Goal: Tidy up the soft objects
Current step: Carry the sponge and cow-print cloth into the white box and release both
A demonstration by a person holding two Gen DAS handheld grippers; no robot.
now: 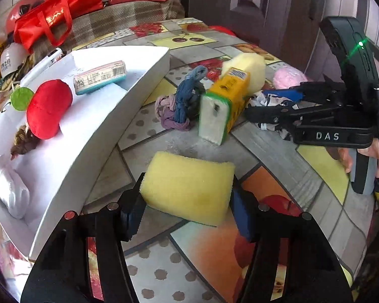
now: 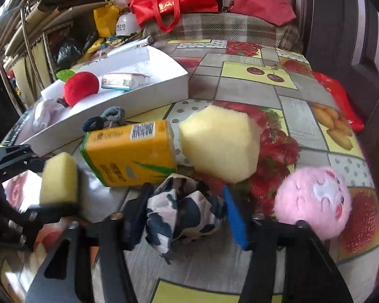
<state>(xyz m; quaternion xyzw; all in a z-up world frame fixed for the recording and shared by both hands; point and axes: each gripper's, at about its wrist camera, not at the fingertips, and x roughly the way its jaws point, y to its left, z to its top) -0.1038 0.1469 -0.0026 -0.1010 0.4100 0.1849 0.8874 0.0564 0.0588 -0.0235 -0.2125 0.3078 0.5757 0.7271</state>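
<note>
My left gripper [image 1: 187, 202] is shut on a yellow sponge [image 1: 188, 189] and holds it just above the table; it also shows in the right wrist view [image 2: 59, 176]. My right gripper [image 2: 187, 207] has its fingers on both sides of a crumpled black-and-white cloth [image 2: 187, 212] that lies on the table. A white box [image 1: 128, 106] at the left holds a red plush apple [image 1: 49, 108], a tissue pack [image 1: 101, 80] and a white cloth [image 1: 10, 189]. A yellow tissue packet [image 2: 131, 151], a pale yellow sponge block [image 2: 219, 144], a pink plush ball [image 2: 313, 202] and knotted hair ties [image 1: 182, 103] lie nearby.
The table has a fruit-pattern cover [image 2: 252, 75]. Red bags [image 2: 174, 0] and a helmet [image 1: 25, 7] sit on a plaid surface behind it. A dark door [image 1: 252, 7] stands at the far right.
</note>
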